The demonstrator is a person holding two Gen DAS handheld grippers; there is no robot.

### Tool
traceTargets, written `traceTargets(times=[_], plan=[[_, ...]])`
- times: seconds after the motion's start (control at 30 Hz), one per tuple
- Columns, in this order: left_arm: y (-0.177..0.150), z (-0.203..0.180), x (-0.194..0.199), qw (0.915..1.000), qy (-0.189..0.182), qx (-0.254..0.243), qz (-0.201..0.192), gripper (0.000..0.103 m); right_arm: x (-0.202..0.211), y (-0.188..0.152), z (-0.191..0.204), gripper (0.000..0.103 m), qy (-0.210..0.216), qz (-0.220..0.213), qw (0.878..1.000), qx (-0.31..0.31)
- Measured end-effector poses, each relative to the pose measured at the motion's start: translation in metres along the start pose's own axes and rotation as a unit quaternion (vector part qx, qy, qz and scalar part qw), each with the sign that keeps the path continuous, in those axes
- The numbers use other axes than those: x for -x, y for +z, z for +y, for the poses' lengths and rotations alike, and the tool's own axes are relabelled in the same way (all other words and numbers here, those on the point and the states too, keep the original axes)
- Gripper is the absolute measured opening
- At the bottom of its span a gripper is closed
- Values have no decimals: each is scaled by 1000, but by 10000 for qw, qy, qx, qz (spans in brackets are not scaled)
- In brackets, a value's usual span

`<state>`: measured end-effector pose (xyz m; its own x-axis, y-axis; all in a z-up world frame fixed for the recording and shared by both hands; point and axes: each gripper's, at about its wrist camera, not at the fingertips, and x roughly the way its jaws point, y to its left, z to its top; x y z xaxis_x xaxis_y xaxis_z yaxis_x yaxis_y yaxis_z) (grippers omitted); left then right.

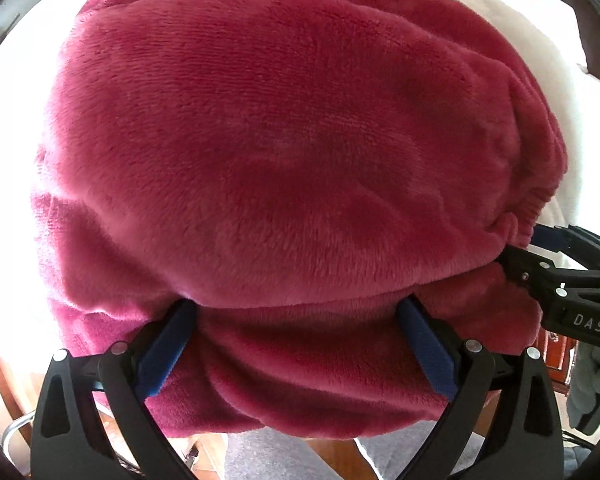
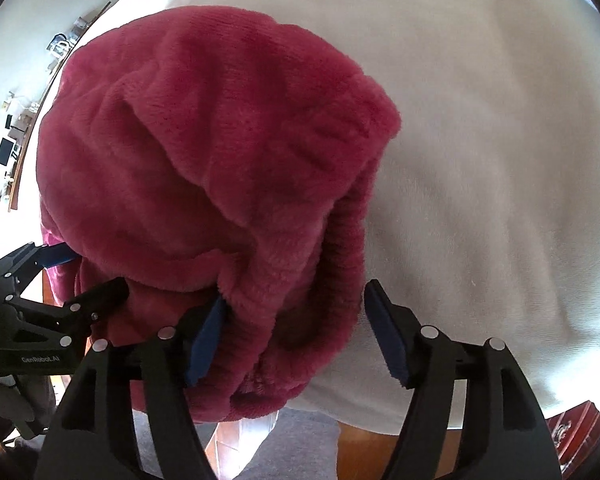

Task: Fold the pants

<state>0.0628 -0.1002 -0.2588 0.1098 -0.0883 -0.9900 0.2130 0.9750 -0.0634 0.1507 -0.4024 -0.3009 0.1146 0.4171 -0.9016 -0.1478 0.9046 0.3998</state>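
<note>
The magenta fleece pants (image 1: 280, 140) lie folded in a thick bundle on a white cloth-covered surface (image 1: 500, 8). My left gripper (image 1: 296, 336) points down at the bundle's near edge, open wide, with the fabric bulging between its blue pads (image 1: 168, 348). In the right wrist view the pants (image 2: 204, 140) show their ribbed waistband towards me. My right gripper (image 2: 296, 320) straddles that waistband, open: its left pad (image 2: 208, 336) touches the fleece, and its right pad stands clear over the white cloth (image 2: 480, 120). Each gripper appears in the other's view, the right gripper (image 1: 524, 246) at the bundle's right edge and the left gripper (image 2: 100, 270) at its left.
The surface's near edge runs just below the grippers, with wooden floor and a person's grey trouser leg (image 1: 268, 456) beneath. Dark red wooden furniture (image 2: 572, 428) stands at the lower right. White cloth stretches right of and behind the pants. A cluttered shelf (image 2: 16, 132) lines the far left wall.
</note>
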Motion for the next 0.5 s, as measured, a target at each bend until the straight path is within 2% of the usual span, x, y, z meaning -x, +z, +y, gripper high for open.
traceTargets(times=[0.17, 0.3, 0.5], plan=[[4, -7, 1, 10000, -24, 19, 68, 98, -1, -1, -3, 71, -2, -12, 10000, 20], [7, -7, 16, 9996, -208, 172, 77, 98, 0, -1, -19, 73, 48, -14, 9999, -90], [20, -6, 58, 9992, -145, 128, -347, 98, 6, -1, -26, 72, 119, -44, 9995, -275]])
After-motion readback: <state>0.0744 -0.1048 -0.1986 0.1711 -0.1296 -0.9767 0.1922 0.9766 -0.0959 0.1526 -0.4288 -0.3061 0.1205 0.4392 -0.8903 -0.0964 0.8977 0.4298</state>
